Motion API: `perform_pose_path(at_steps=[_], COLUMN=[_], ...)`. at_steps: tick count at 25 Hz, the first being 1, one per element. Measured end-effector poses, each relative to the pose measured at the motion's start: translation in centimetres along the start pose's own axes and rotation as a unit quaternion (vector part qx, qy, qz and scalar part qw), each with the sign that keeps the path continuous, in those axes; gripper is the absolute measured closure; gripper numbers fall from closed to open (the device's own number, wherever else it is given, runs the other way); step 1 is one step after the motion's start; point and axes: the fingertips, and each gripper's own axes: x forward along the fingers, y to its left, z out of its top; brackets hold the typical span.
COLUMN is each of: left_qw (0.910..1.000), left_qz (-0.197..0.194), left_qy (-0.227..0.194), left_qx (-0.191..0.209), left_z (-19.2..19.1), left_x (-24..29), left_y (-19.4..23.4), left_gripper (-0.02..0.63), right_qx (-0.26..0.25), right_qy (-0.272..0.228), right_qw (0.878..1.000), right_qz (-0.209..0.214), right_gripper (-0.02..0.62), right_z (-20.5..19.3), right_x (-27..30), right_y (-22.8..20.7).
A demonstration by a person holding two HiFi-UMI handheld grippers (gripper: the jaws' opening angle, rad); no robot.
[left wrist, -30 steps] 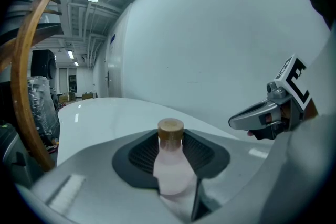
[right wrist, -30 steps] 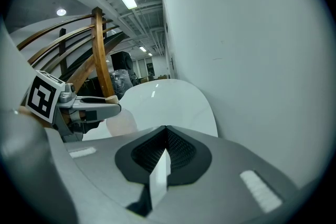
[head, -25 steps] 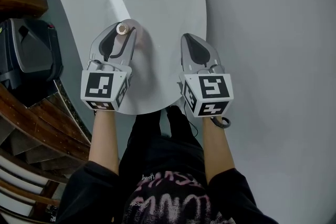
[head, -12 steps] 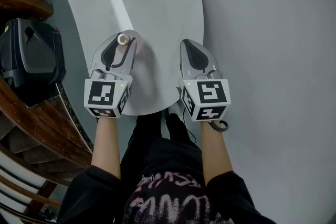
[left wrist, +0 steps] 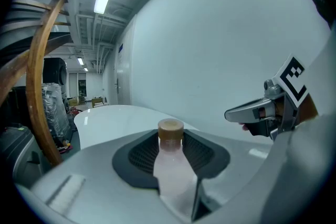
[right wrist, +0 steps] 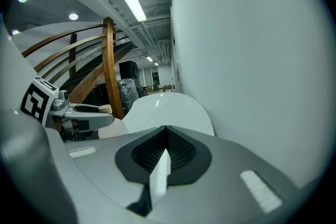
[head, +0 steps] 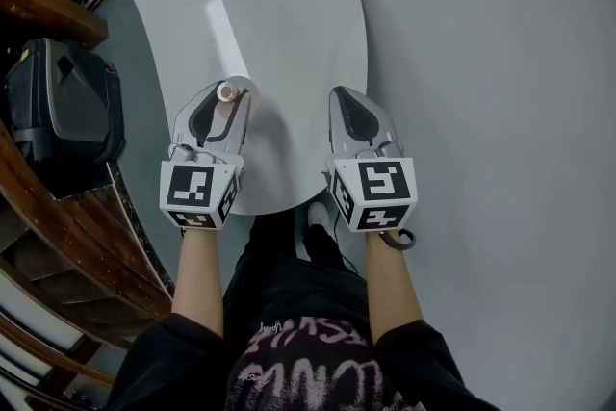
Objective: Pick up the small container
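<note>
A small pale container (left wrist: 173, 165) with a tan cap (head: 226, 92) stands upright between the jaws of my left gripper (head: 229, 101), which is shut on it above the near part of the white oval table (head: 260, 5). In the left gripper view the black pads (left wrist: 140, 153) press on both its sides, with the cap showing above them. My right gripper (head: 351, 103) hovers beside it to the right, over the table's right edge. Its jaws are shut with nothing between them (right wrist: 167, 145).
A dark wooden curved railing (head: 58, 197) and a black case (head: 67, 101) lie to the left of the table. Grey floor (head: 500, 111) stretches to the right. The person's legs and shoes (head: 318, 217) stand at the table's near edge.
Both grippers have drawn back towards the person, and the left one carries the container along. The view has shifted so more of the table's far end shows.
</note>
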Motion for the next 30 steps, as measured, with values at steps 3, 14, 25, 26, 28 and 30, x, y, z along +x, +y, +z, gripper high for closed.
perform_pose_path(at_steps=[3, 14, 25, 26, 28, 30], left_qw=[1.0, 0.9996, 0.999, 0.999, 0.9989, 0.9987], left_qz=[0.005, 0.023, 0.035, 0.036, 0.037, 0.039], left_qy=[-0.002, -0.013, -0.024, -0.025, -0.025, -0.028], left_qx=[0.001, 0.001, 0.011, 0.013, 0.015, 0.016], left_z=[0.3, 1.9, 3.3, 3.4, 3.6, 4.0], left_x=[-0.5, -3.0, -4.9, -5.1, -5.4, -5.7], left_y=[-0.3, -1.4, -2.3, -2.4, -2.4, -2.4], left_gripper=[0.466, 0.466, 0.466, 0.466, 0.466, 0.466], right_qx=[-0.002, -0.018, -0.038, -0.04, -0.044, -0.048], right_qy=[-0.007, -0.024, -0.039, -0.041, -0.043, -0.045], right_qw=[1.0, 0.999, 0.997, 0.997, 0.997, 0.996], right_qz=[0.005, 0.024, 0.047, 0.049, 0.052, 0.056], right_gripper=[0.581, 0.581, 0.581, 0.581, 0.581, 0.581], right_z=[0.4, 2.0, 3.2, 3.3, 3.7, 4.0], right_x=[-0.4, -2.5, -4.2, -4.4, -4.7, -4.9], right_y=[0.0, 0.9, 2.4, 2.5, 2.8, 3.1])
